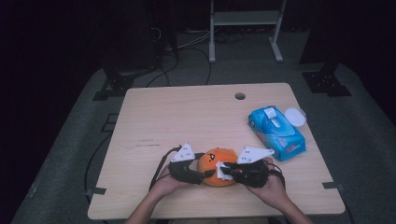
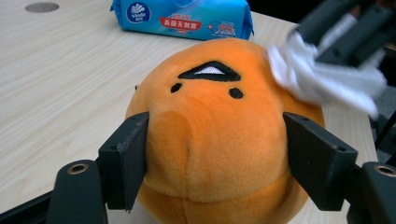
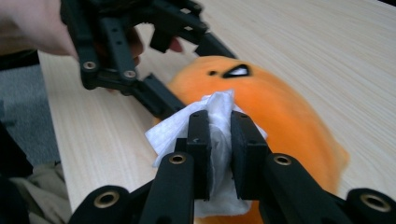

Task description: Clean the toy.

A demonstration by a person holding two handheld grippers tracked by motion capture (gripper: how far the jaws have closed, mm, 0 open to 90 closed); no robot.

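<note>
The pale wooden table (image 1: 187, 116) carries, at its right, a blue pack of wet wipes (image 1: 276, 132); its label shows a white "Vinda" roundel and a red band of Chinese characters too small to read. A white lid (image 1: 295, 116) lies just beside it. Near the front edge sits an orange plush toy (image 1: 215, 166) with a black stitched face. The left tool (image 1: 203, 174) clasps the toy's sides, jaws half apart. The right tool (image 1: 226, 170), nearly closed, pinches a white wipe (image 1: 222, 171) against the toy.
</note>
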